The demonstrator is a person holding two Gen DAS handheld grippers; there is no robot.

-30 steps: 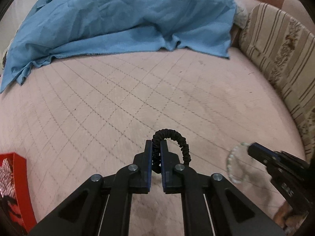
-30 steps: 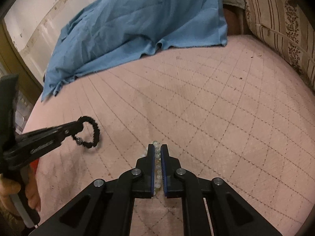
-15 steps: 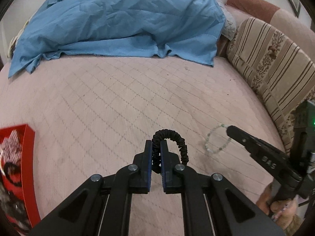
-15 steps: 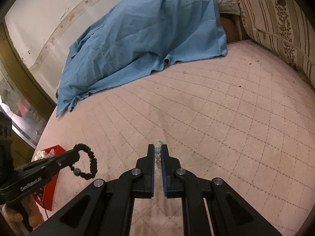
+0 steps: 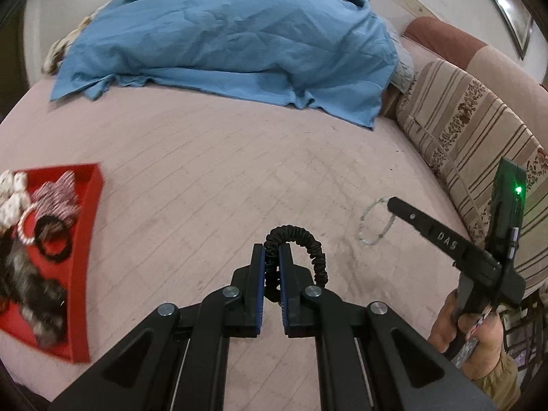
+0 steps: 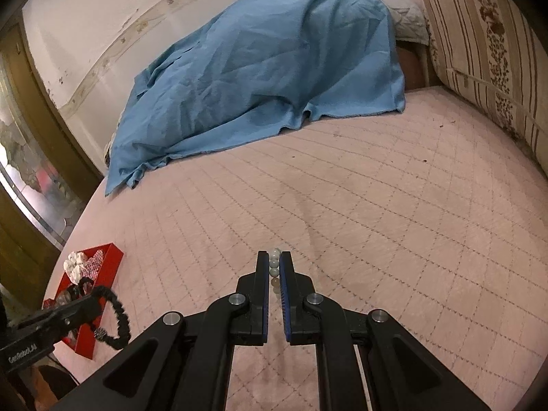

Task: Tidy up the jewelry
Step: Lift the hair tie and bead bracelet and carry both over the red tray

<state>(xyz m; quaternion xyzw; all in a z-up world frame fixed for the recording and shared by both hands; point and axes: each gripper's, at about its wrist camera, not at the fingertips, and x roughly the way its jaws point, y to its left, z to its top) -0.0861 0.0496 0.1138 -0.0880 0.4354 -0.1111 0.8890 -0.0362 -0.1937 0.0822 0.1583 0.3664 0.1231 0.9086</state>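
Red tray (image 5: 90, 205) nearer — fingers (image 5: 256, 263) clamping scrunchie (image 5: 308, 243).

The red tray (image 5: 87, 250) runs off the left edge and the stuff inside is mostly blur. Whatever's under the blue cloth (image 5: 219, 37) is totally hidden.

The right tongs (image 6: 274, 257) pinch a pale bead bracelet (image 6: 274, 262) above the quilted pink bed (image 6: 376, 222). At lower left, the left tongs (image 6: 97, 299) grip a black bracelet (image 6: 120, 322) over a red tray (image 6: 109, 260) holding what seem to be hair ties. A blue cloth (image 6: 260, 68) lies beyond.
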